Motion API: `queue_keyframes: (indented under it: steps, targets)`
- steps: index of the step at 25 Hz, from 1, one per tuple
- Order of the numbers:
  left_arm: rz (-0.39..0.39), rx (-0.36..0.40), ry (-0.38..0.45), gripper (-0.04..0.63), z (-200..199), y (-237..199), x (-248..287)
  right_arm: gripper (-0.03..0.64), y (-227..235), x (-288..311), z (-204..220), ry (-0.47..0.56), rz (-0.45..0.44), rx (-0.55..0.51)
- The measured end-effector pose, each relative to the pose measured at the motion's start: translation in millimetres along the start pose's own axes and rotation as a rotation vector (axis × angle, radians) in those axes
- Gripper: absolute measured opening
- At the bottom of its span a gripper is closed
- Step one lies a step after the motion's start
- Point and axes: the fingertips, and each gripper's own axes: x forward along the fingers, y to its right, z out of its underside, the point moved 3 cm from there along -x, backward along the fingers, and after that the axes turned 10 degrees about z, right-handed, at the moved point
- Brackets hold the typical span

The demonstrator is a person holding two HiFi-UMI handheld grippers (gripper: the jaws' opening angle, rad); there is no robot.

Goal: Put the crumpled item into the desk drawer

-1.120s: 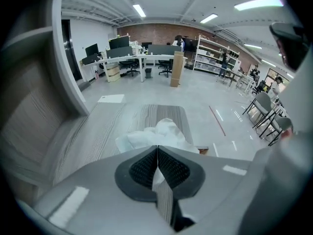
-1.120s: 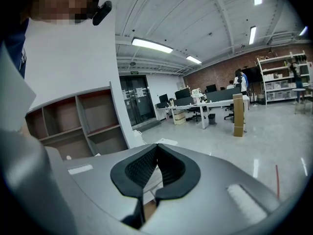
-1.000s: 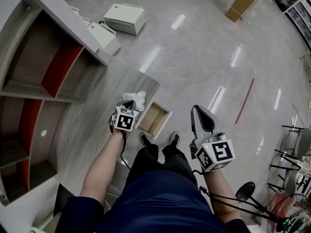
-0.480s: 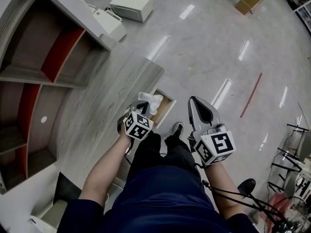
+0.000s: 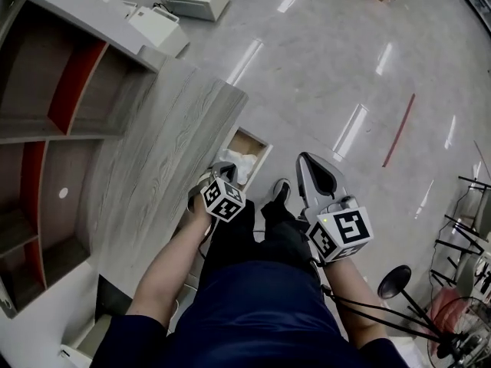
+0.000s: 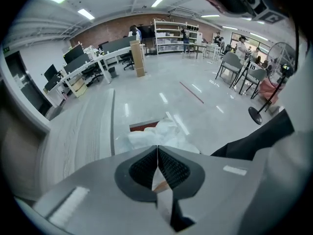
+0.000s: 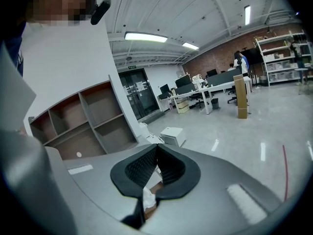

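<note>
The left gripper (image 6: 157, 150) is seen with its jaws pressed together, and the crumpled white item (image 6: 157, 132) is pinched at their very tips. Black-and-white square markers (patterns rather than words) are carried on its cube (image 5: 223, 199). The item is held in the mouth of the open, wood-lined desk drawer (image 5: 253, 136), which juts from the grey-grained desk (image 5: 153, 159). Whether the bottom is touched cannot be told. The item is a shapeless wad, so its long axis cannot be made out. The right gripper (image 5: 307, 162) is held near the drawer's right, jaws closed on nothing.

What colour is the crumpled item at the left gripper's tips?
White; the crumpled item shows best in the left gripper view.
</note>
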Motion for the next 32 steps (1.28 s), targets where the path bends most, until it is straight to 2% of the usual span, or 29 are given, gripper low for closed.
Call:
queue_keyframes:
  steps: [7, 14, 17, 32]
  targets:
    - [0.001, 0.019, -0.061, 0.006, 7.7, 10.8, 29.8, 0.006, 21.6, -5.8, 5.1, -0.01, 0.044, 0.025]
    - [0.0, -0.016, -0.114, 0.007, 19.4, 9.1, 57.7, 0.006, 34.9, -8.2, 17.0, -0.026, 0.072, 0.053]
    - [-0.001, -0.009, -0.134, 0.008, 22.0, 8.6, 67.8, 0.006, 37.6, -9.5, 22.0, -0.046, 0.073, 0.055]
    - [-0.025, -0.07, -0.237, 0.009, 45.2, 3.9, 96.2, 0.006, 39.6, -5.2, 37.2, -0.095, 0.069, 0.059]
